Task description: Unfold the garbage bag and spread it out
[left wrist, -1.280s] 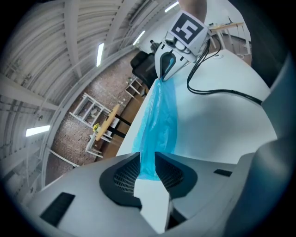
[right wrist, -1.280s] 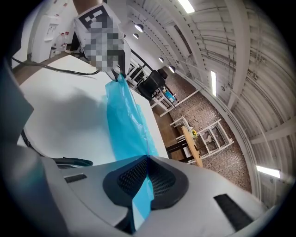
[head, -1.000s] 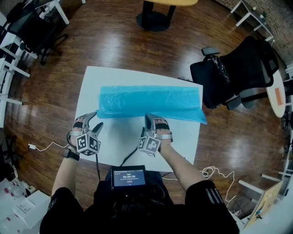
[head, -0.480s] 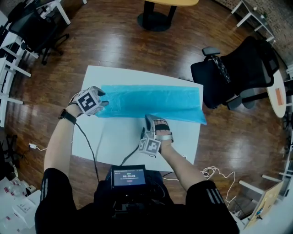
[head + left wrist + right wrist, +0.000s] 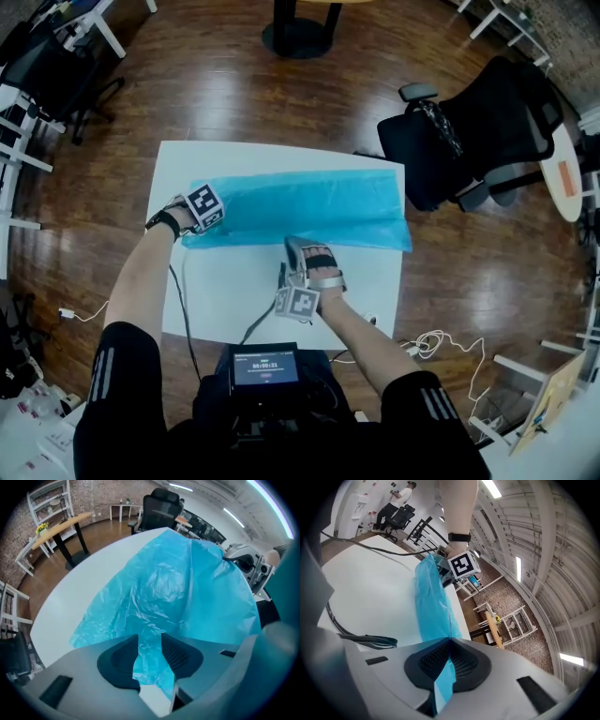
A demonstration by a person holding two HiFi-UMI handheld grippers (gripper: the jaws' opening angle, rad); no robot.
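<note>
In the head view a thin blue plastic garbage bag (image 5: 309, 204) lies as a long band across the white table (image 5: 234, 291), with the left tongs (image 5: 192, 228) at its left corner and the right tongs (image 5: 292, 244) on its near edge, while the left gripper view shows jaws that have just been closing but stand apart with crinkled film between them, and the right gripper view shows jaws clamped on the bag's edge.
</note>
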